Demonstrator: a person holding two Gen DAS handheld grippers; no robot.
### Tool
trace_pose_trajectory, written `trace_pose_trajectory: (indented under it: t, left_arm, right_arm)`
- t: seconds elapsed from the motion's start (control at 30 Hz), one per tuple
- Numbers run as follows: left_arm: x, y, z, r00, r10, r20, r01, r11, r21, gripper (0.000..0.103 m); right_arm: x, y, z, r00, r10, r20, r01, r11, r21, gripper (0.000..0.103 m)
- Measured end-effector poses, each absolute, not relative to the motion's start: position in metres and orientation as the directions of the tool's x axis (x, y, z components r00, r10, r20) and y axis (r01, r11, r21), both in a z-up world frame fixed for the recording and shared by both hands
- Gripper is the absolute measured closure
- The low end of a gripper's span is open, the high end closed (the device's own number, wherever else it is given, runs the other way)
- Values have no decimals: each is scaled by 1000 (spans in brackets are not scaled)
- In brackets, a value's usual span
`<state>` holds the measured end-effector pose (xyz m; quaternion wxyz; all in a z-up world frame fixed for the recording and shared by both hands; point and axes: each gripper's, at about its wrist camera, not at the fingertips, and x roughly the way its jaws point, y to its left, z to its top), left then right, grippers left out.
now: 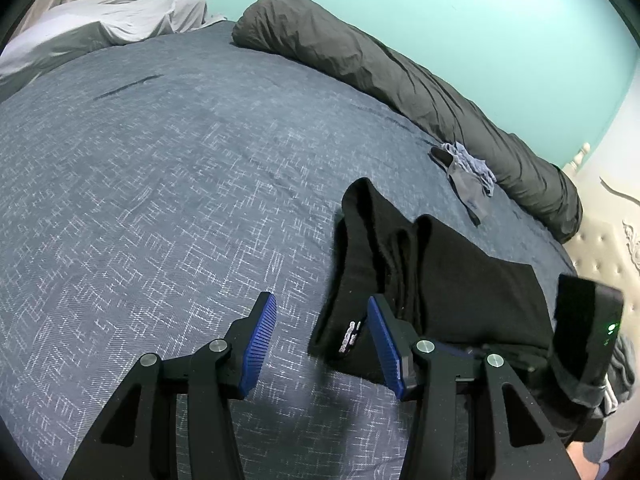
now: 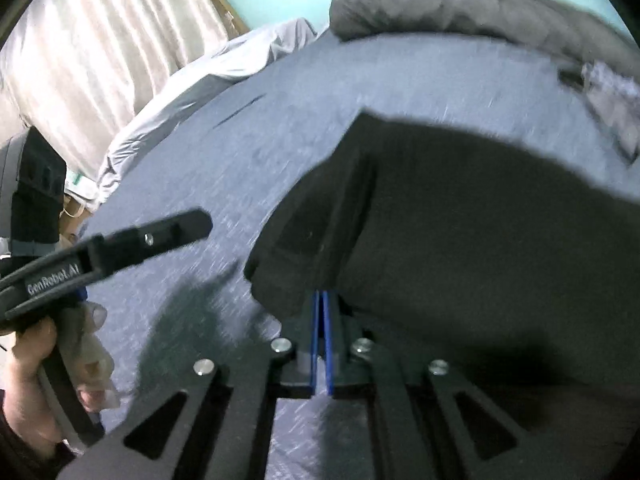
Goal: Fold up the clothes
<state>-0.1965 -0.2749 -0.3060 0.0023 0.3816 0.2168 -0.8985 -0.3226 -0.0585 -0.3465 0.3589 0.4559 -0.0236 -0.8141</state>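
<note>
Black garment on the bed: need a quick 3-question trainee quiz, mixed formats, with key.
1. True or false: the left hand-held gripper is clamped on the black garment.
2. Multiple choice: what does the right hand-held gripper hold?
A. the small grey garment
B. the black garment
C. nothing
3. Fill in: the rolled dark grey duvet lies along the bed's far edge, against the ____ wall.

Key:
1. False; its jaws stand open, with the garment's edge beside one blue pad.
2. B; the pads are shut on a fold of black fabric.
3. Turquoise.
</note>
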Motion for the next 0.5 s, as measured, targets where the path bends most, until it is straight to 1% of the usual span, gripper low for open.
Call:
trace_pose_trajectory:
  t: [0.1,0.23,0.37,0.5]
  left_arm:
    - [-196,-277,-307,-708,160,-687,173,-905,-389,51]
    - [-196,-279,-307,-711,159,-686,180,-901,-395,51]
    - [-196,-275,-306,-710,163,-686,171,-904,-391,51]
    - [-197,-273,-306,-708,165,-686,167,-906,-390,50]
  right_arm:
    - [-318,-50,-336,-359,-607,-709,566,-745,352,101]
    - [-316,-6,-304,-459,-607,-649,534,-772,344,100]
    - [-332,53,-292,-586,-480,-653,386,-874,296,100]
    - [-346,102,-311,-615,-350,-706,207,-936,284,100]
